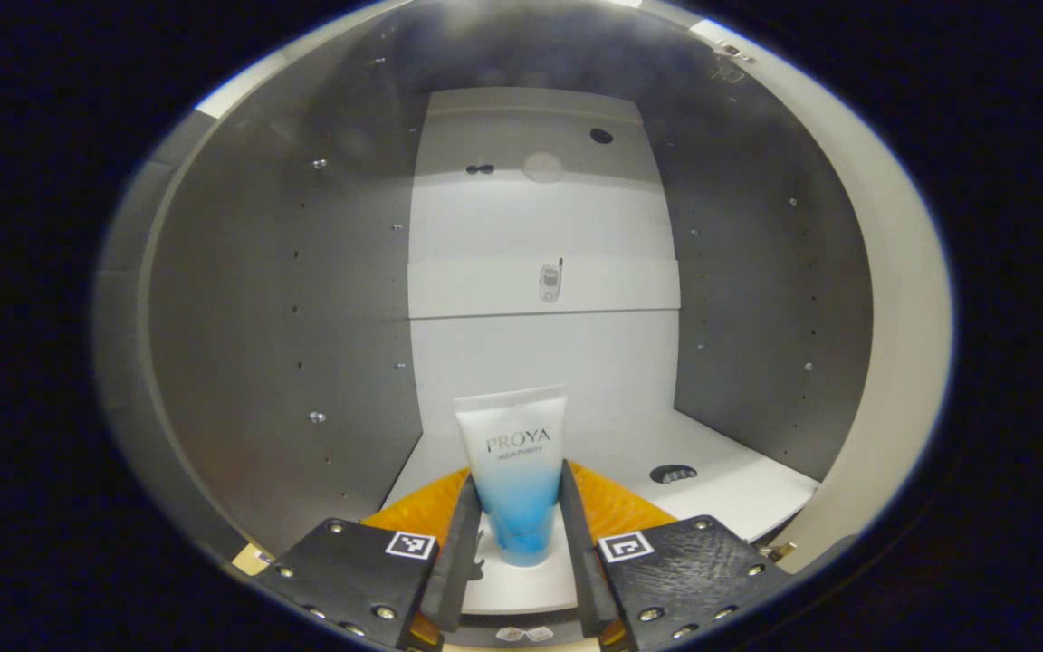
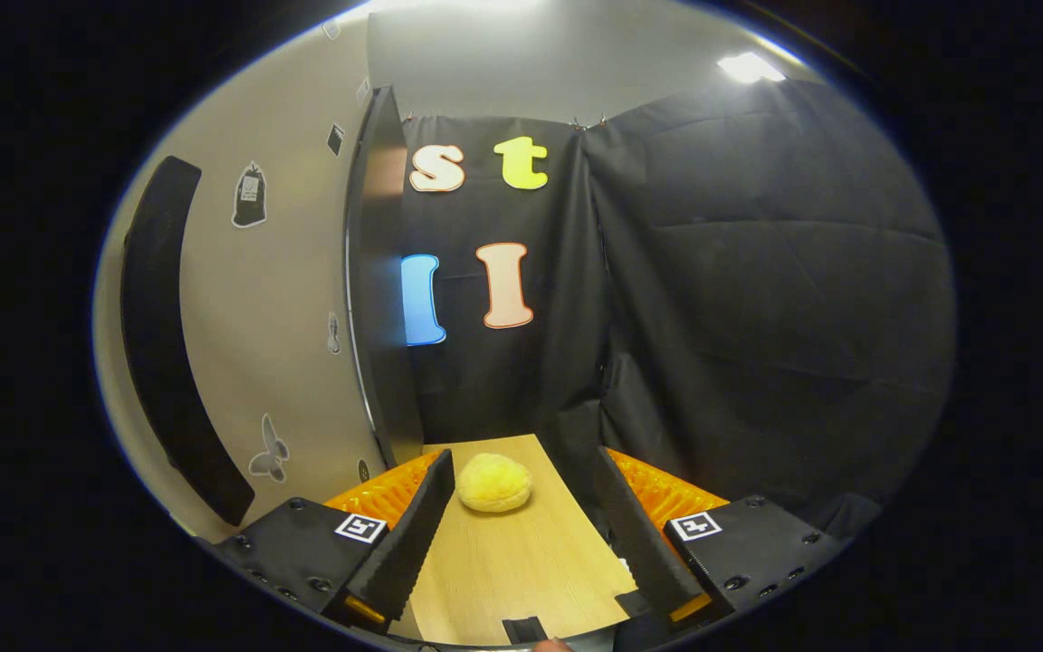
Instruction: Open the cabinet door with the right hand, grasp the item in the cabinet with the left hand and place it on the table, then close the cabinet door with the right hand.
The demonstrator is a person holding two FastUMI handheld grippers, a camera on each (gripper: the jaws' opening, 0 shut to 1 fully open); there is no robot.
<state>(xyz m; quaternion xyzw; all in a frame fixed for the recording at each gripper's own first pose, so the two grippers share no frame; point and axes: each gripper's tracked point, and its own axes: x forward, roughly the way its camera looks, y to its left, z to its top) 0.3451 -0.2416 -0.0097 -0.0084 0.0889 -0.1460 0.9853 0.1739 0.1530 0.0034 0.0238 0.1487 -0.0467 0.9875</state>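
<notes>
The left gripper [image 1: 516,543] had two flat, dark, wood-grained plates at its base, each studded with small silver screws along the outer edge and bearing a square black-and-white marker near the inner corner, with ribbed orange parts behind the long slim fingers [image 1: 463,543]. The right gripper [image 2: 521,534] was built alike: matt black plates with dark recessed screws, a square black-and-white marker on each, ribbed orange blocks rising behind them, and long fingers [image 2: 408,534] with finely serrated inner faces. Small orange tabs showed at the finger roots.
</notes>
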